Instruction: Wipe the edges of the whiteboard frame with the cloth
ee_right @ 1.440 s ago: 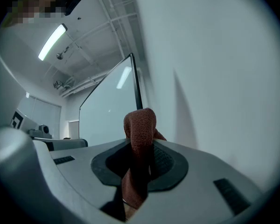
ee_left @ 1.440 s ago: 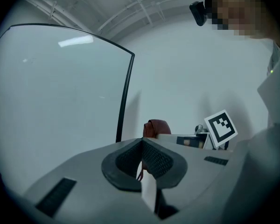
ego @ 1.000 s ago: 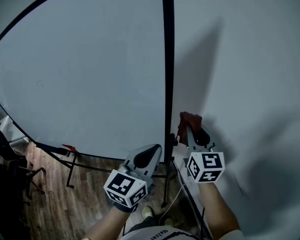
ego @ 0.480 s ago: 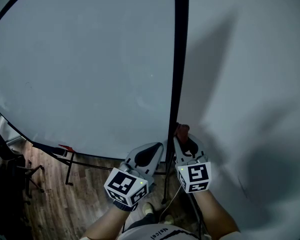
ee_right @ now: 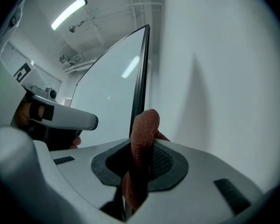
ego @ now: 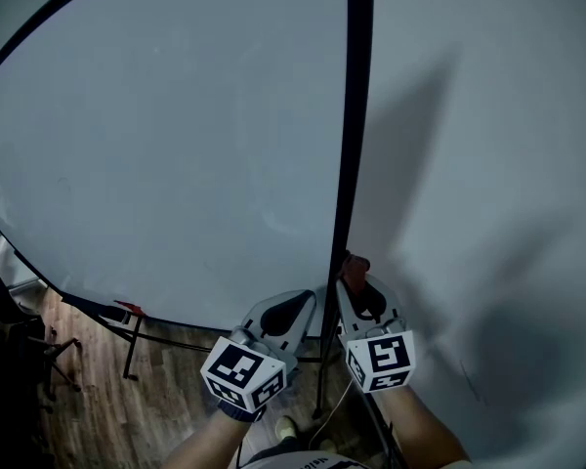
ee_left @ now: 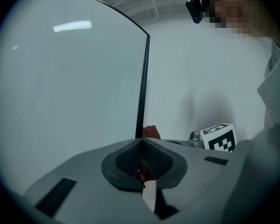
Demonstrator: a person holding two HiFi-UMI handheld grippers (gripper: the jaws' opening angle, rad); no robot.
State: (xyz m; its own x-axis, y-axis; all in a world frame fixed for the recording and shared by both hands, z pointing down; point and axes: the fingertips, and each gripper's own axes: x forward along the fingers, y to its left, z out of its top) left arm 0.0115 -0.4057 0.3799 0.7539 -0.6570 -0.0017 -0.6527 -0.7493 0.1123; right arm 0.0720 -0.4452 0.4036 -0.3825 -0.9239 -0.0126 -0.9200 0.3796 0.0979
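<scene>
The whiteboard fills the left of the head view, and its black frame edge runs straight down the middle. A reddish-brown cloth is pressed against the lower part of that edge, with my right gripper shut on it. In the right gripper view the cloth bulges up between the jaws, just right of the frame edge. My left gripper hangs just left of the frame, shut with nothing held. In the left gripper view the left gripper points at the frame edge, with the cloth peeking behind.
A white wall lies right of the frame. Below are a wooden floor, the board's stand legs with a red clip, and a dark chair at the far left. A cable hangs near the stand.
My right gripper has carried the cloth left from the wall side onto the black frame edge and slightly lower. The left gripper has hardly moved.
</scene>
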